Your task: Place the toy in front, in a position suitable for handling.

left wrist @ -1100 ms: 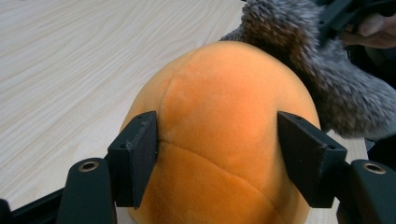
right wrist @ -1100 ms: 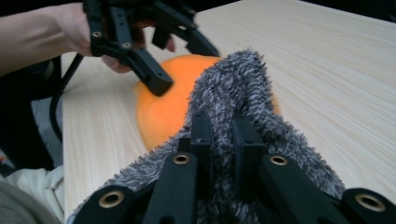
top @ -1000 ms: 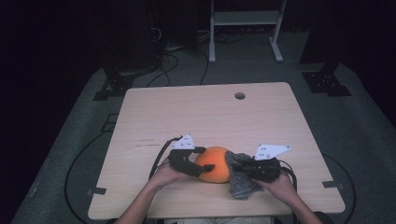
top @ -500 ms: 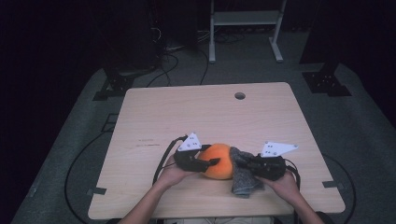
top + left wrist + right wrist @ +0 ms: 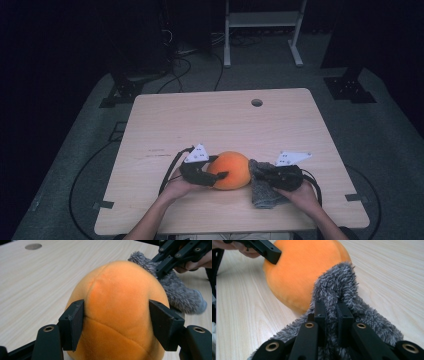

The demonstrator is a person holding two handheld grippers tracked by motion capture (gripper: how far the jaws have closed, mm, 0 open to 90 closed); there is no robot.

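An orange plush ball (image 5: 232,170) rests on the wooden table (image 5: 200,120) near its front edge. My left gripper (image 5: 218,167) comes at it from the left. Its two pads (image 5: 75,320) press into the ball's (image 5: 120,295) sides. These jaws have just been opening a little, with the ball still between them. A grey fuzzy cloth (image 5: 262,192) lies against the ball's right side. My right gripper (image 5: 330,307) is shut on a raised fold of that cloth (image 5: 337,282), right beside the ball (image 5: 302,272).
A round cable hole (image 5: 256,102) sits near the table's far edge. Bare tabletop stretches behind and left of the ball. Cables (image 5: 172,165) trail from the grippers over the front edge. A white metal frame (image 5: 260,20) stands on the dark floor beyond.
The left gripper shifted slightly toward the ball and back. The ball, the cloth and the right gripper stay about where they were.
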